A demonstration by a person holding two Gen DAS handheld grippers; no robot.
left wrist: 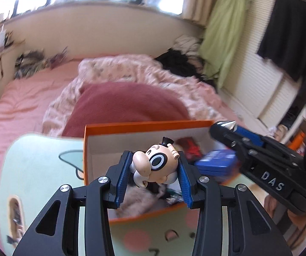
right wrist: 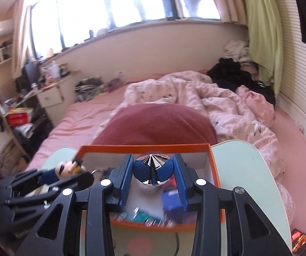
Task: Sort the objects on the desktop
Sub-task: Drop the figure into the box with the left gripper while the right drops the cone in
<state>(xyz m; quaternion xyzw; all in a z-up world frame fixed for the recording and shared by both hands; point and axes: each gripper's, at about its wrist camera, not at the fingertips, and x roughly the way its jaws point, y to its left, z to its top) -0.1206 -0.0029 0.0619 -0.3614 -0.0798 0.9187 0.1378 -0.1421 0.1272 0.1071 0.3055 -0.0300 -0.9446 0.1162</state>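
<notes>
My left gripper (left wrist: 155, 168) is shut on a small cartoon figurine (left wrist: 156, 162) with a big round eye and a tiny black hat, held above the open orange box (left wrist: 148, 125). My right gripper (right wrist: 153, 170) is shut on a shiny silver cone-shaped top (right wrist: 151, 166), also held over the orange box (right wrist: 144, 148). In the left wrist view the right gripper (left wrist: 227, 128) reaches in from the right with the silver tip showing. In the right wrist view the left gripper (right wrist: 67, 173) with the figurine (right wrist: 67, 167) is at the left.
The box stands on a pale green lap table (left wrist: 35, 166) on a pink bed (left wrist: 20, 98). Inside the box lie a blue box (left wrist: 216, 162), something red (left wrist: 192, 148) and other small items. A dark red pillow (right wrist: 159, 123) and crumpled quilt (right wrist: 227, 104) lie beyond.
</notes>
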